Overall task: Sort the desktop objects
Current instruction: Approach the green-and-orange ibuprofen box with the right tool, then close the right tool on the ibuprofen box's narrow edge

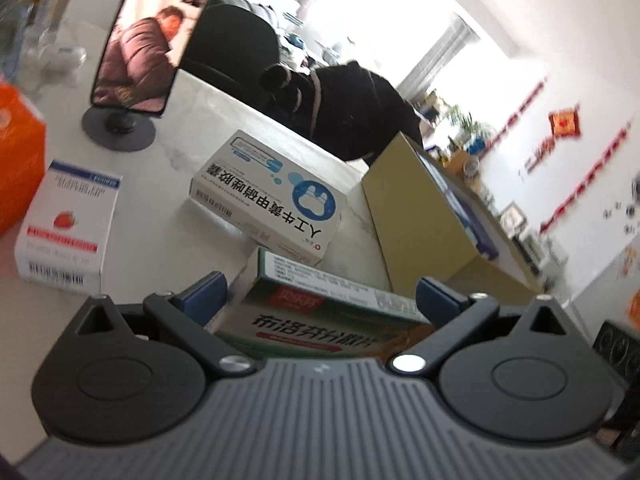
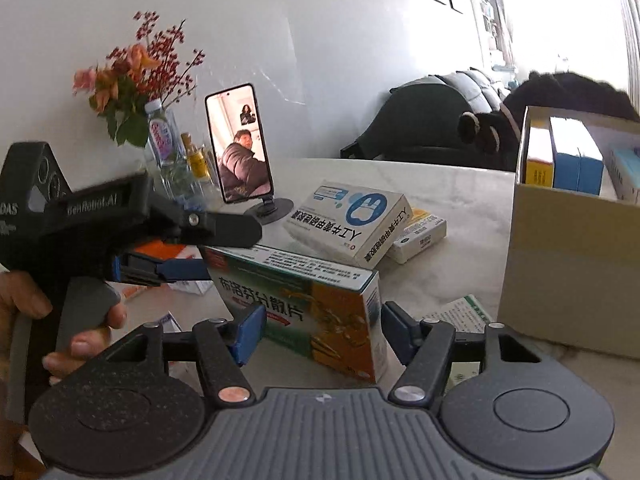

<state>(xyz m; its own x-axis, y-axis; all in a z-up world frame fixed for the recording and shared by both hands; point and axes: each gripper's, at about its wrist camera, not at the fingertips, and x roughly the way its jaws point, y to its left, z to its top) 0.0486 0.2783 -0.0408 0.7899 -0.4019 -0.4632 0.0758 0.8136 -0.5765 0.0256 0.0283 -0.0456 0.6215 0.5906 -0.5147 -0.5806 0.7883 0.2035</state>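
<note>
A green and orange medicine box [image 1: 328, 328] [image 2: 296, 280] is held above the white table [image 1: 168, 216]. My left gripper [image 1: 320, 296] is shut on it, a blue pad against each side. From the right wrist view that gripper [image 2: 192, 268] comes in from the left, a hand [image 2: 24, 300] on its handle, gripping the box's left end. My right gripper [image 2: 322, 334] straddles the box's right end. Its left pad overlaps the front face. A thin gap shows between its right pad and the end face.
An open cardboard box [image 1: 420, 220] [image 2: 568, 260] with several packs inside stands on the right. A white and blue medicine box [image 1: 272, 196] [image 2: 352, 216], a strawberry box [image 1: 68, 220], a small yellow box [image 2: 420, 236], a phone on a stand [image 2: 240, 148] and a flower vase [image 2: 160, 136] are on the table.
</note>
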